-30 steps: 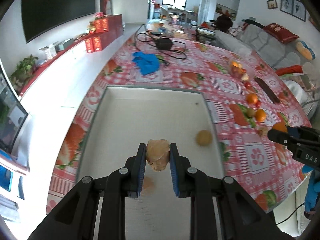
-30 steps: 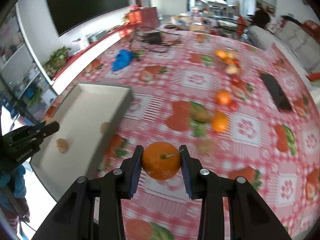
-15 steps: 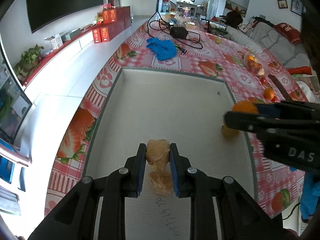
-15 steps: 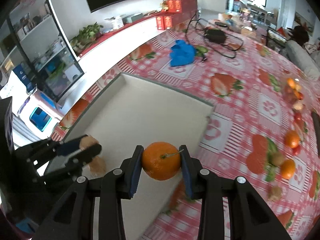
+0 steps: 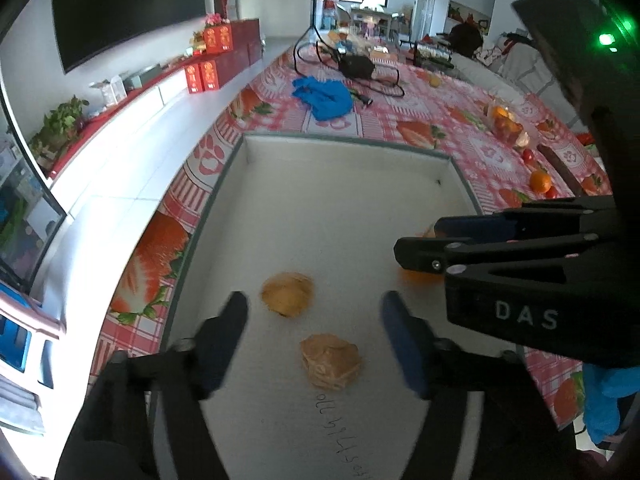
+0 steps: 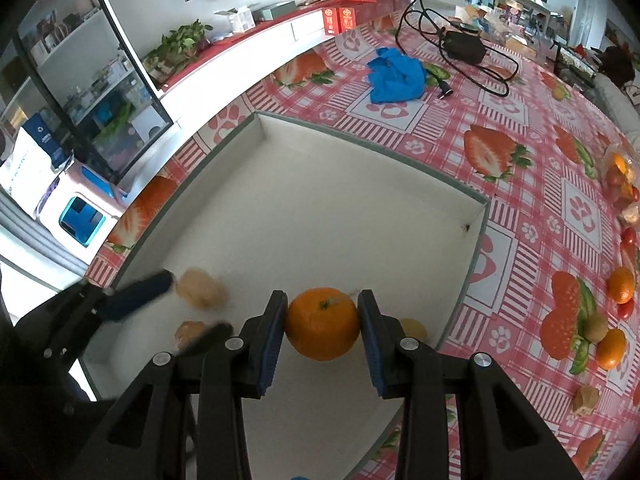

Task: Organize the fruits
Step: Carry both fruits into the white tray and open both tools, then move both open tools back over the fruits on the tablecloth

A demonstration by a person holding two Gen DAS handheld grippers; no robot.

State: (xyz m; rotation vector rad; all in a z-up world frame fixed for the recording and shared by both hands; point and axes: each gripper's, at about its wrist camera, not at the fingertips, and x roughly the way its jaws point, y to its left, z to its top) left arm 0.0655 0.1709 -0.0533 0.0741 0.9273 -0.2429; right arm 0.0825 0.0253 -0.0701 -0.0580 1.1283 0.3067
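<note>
A white tray point(image 5: 348, 142) lies on the strawberry-print tablecloth. My left gripper point(image 5: 316, 316) hangs low over its near end, its jaws opening, with nothing pressed between them. Two tan, wrinkled fruits lie on the tray floor: a blurred one point(image 5: 287, 294) just past the fingertips and another point(image 5: 331, 366) between the fingers. My right gripper point(image 6: 323, 322) is shut on an orange point(image 6: 323, 326) above the tray point(image 6: 372, 148). It reaches in from the right in the left wrist view, as the right gripper point(image 5: 424, 246). A yellowish fruit point(image 6: 412, 330) sits in the tray behind its right finger.
Loose oranges point(image 6: 620, 284) and a kiwi point(image 6: 598, 324) lie on the cloth right of the tray, with a clear bag of fruit point(image 6: 620, 176) farther back. A blue cloth point(image 5: 324, 96) and a black cable with its adapter point(image 5: 356, 66) lie beyond the tray. A blue-gloved hand point(image 5: 608, 396) shows at lower right.
My left gripper has opened and let go of the tan fruit, which now lies in the tray. The right gripper carried the orange leftward from the tablecloth to over the tray.
</note>
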